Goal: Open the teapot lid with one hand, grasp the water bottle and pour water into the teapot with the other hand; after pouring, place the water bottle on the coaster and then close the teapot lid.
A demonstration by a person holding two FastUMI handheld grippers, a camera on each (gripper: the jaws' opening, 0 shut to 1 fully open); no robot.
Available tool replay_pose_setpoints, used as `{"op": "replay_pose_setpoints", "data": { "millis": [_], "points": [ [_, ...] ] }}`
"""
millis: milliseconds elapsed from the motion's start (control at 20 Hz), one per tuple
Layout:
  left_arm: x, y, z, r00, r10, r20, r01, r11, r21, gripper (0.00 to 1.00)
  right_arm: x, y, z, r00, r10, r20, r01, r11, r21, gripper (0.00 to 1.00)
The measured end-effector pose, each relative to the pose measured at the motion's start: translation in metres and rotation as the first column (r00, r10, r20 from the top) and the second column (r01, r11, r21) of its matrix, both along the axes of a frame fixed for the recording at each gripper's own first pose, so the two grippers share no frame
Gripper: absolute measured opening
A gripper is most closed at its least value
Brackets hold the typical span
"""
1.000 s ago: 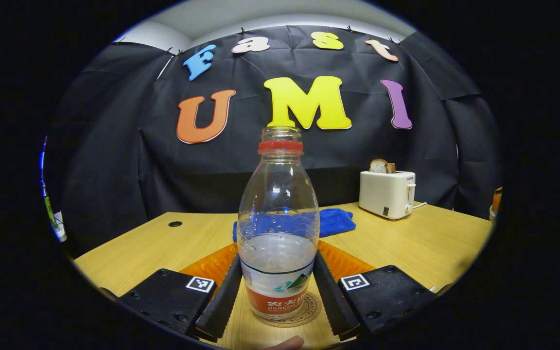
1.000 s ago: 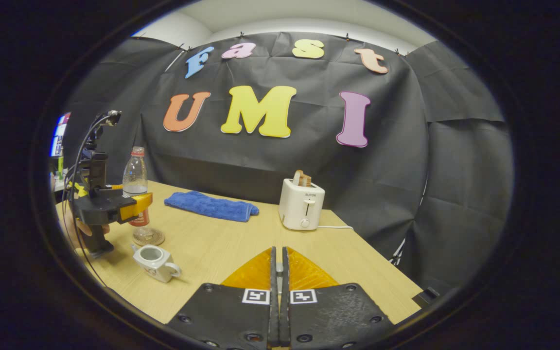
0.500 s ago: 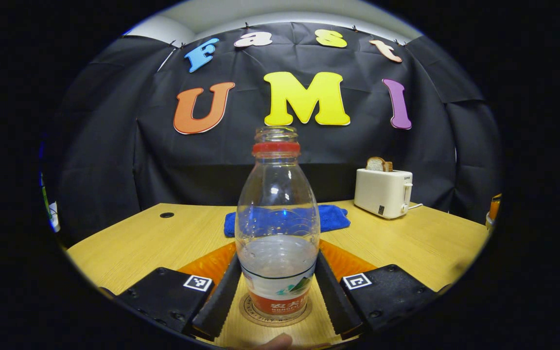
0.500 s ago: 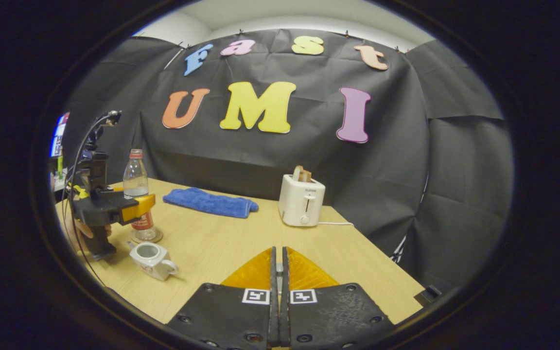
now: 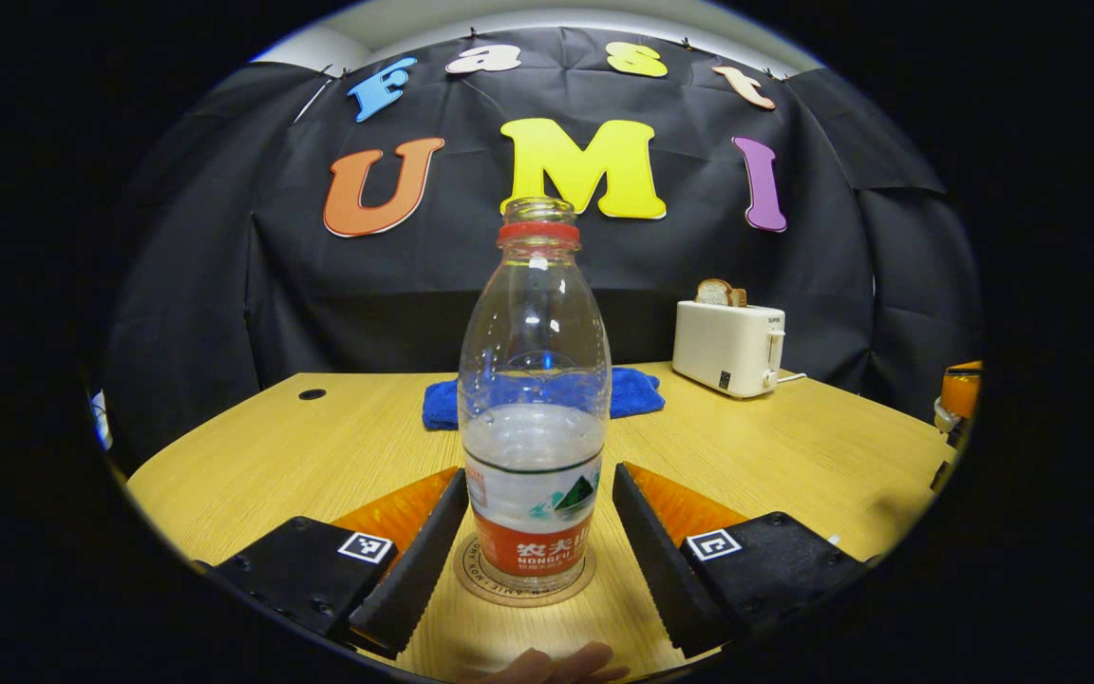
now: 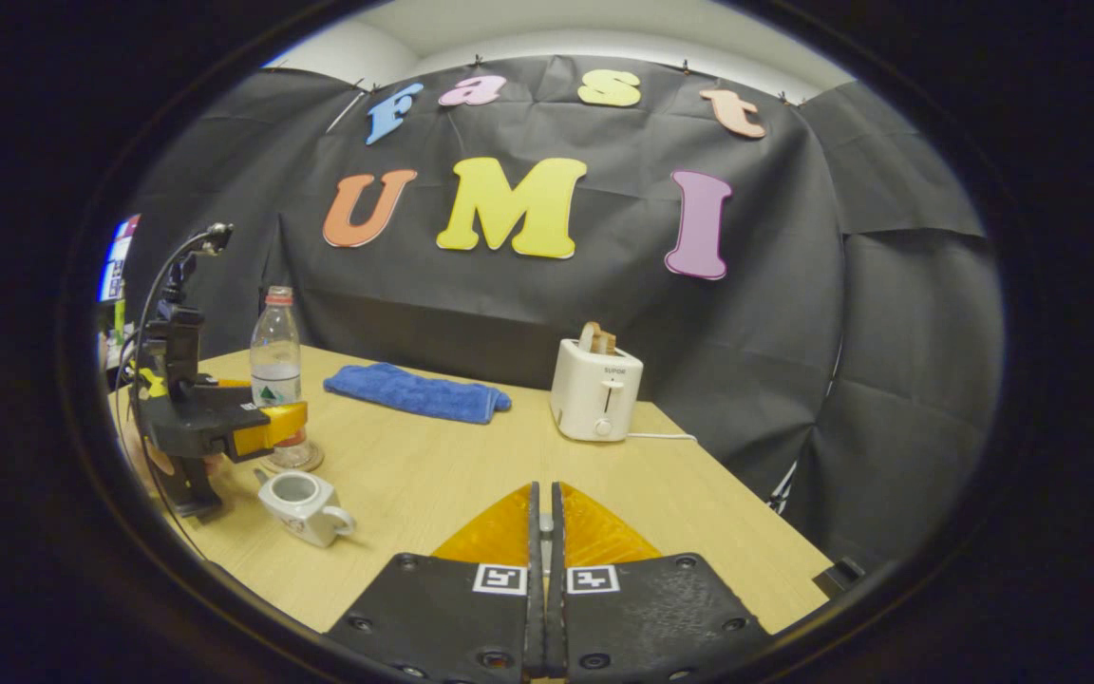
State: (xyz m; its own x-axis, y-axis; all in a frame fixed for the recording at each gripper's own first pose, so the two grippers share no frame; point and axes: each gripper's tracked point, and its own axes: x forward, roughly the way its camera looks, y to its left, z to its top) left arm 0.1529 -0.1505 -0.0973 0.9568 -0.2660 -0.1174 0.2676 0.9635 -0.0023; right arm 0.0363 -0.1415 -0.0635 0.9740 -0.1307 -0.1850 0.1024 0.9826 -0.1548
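My left claw (image 5: 533, 560) carries black housing blocks with small screws and a square black-and-white marker on each, orange panels ahead of them, and ridged fingers (image 5: 411, 576). My right claw (image 6: 544, 532) has matching housings, screws, markers and orange panels.

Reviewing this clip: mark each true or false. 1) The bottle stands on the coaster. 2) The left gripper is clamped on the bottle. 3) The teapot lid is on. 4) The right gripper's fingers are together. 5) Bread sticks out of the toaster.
1) True: the bottle stands upright on the coaster.
2) False: the left gripper is open, with a gap between each finger and the bottle.
3) False: the teapot is open on top.
4) True: the right gripper is shut; whether it holds anything is unclear.
5) True: bread sits in the toaster.
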Motion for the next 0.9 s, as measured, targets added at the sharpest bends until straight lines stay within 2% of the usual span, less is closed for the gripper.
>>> {"op": "replay_pose_setpoints", "data": {
  "millis": [150, 500, 700, 900],
  "points": [
    [-0.014, 0.024, -0.009, 0.998, 0.061, -0.019, -0.059, 0.995, 0.075, 0.96, 0.000, 0.005, 0.000, 1.000, 0.012, 0.000, -0.012, 1.000, -0.001, 0.01],
    [-0.067, 0.041, -0.003, 0.998, 0.003, -0.063, -0.003, 1.000, 0.004, 0.96, -0.001, 0.032, -0.010, 0.999, 0.041, -0.008, -0.041, 0.998, 0.045, 0.01],
    [-0.101, 0.070, 0.025, 0.999, 0.019, -0.038, -0.019, 1.000, -0.007, 0.97, 0.006, 0.070, -0.024, 0.994, 0.102, -0.048, -0.099, 0.993, 0.070, 0.01],
    [-0.126, 0.096, 0.049, 0.999, 0.039, -0.016, -0.039, 0.999, -0.003, 0.96, 0.014, 0.099, -0.026, 0.990, 0.135, -0.050, -0.133, 0.991, 0.034, 0.01]
  ]
}}
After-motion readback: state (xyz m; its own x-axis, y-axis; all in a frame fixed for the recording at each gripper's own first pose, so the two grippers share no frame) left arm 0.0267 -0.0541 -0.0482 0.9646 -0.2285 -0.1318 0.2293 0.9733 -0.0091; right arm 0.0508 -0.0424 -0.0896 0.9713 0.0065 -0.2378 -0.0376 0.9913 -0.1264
